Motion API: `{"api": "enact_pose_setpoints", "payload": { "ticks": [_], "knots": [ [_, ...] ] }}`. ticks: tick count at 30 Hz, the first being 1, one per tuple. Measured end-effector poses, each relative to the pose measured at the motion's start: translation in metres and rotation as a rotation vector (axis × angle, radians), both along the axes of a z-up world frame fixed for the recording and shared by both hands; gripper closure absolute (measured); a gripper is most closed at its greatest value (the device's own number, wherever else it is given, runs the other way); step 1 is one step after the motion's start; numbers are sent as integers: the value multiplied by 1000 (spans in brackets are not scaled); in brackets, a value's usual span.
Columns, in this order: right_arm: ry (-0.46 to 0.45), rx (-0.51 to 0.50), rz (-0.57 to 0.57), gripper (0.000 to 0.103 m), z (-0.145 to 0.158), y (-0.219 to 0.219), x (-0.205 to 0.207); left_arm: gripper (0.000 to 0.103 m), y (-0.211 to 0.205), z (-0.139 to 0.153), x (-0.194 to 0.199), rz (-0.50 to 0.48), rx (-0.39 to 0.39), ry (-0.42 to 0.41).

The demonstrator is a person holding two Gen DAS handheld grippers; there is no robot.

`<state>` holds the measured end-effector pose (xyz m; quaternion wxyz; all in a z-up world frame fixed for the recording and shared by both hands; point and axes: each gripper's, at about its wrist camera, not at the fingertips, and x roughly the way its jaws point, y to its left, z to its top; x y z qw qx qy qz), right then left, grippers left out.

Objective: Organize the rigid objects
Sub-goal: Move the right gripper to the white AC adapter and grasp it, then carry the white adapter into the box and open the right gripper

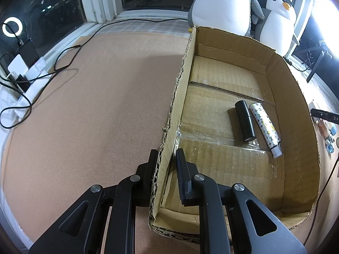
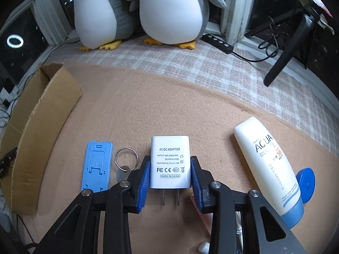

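Note:
My left gripper [image 1: 167, 158] is shut on the left wall of an open cardboard box [image 1: 180, 97], one finger outside, one inside. In the box lie a black cylinder [image 1: 245, 121] and a white patterned tube [image 1: 264, 127]. My right gripper [image 2: 170, 165] is shut on a white AC/DC adapter [image 2: 170, 162], which lies on the tan mat with its prongs toward me. Left of it lie a key on a ring [image 2: 126, 163] and a blue phone stand [image 2: 97, 165]. A white sunscreen tube [image 2: 269, 167] lies at the right.
The box's outer wall [image 2: 42, 131] shows at the left of the right wrist view. Two plush penguins [image 2: 169, 10] stand at the back by the window. A black cable [image 1: 63, 63] and chargers lie at the far left. A black stand [image 2: 286, 50] leans at the back right.

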<state>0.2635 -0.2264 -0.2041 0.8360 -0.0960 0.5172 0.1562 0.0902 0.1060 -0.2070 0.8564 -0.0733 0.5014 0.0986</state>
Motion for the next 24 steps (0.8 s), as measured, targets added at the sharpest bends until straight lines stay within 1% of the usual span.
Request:
{"api": "enact_pose_setpoints", "payload": {
  "ticks": [2,6,10,16,20,24],
  "knots": [
    [4,34,-31,71,3,-5,-1,88,0,0,0,0,2,-1],
    [-16,61,-64,71,13,-6,-8,88,-1,0,0,0,2,-1],
    [-38,103,-77,71,31,3,-22,88,-1,0,0,0,2,0],
    [-75,163,-17,71,65,46,-54,88,-1,0,-1,-3,4,-3],
    [-80,201,39,71,77,81,-73,88,-2,0,-1,-3,4,-4],
    [-67,224,95,71,78,115,-87,88,-2,0,-1,-3,4,-4]
  ]
}}
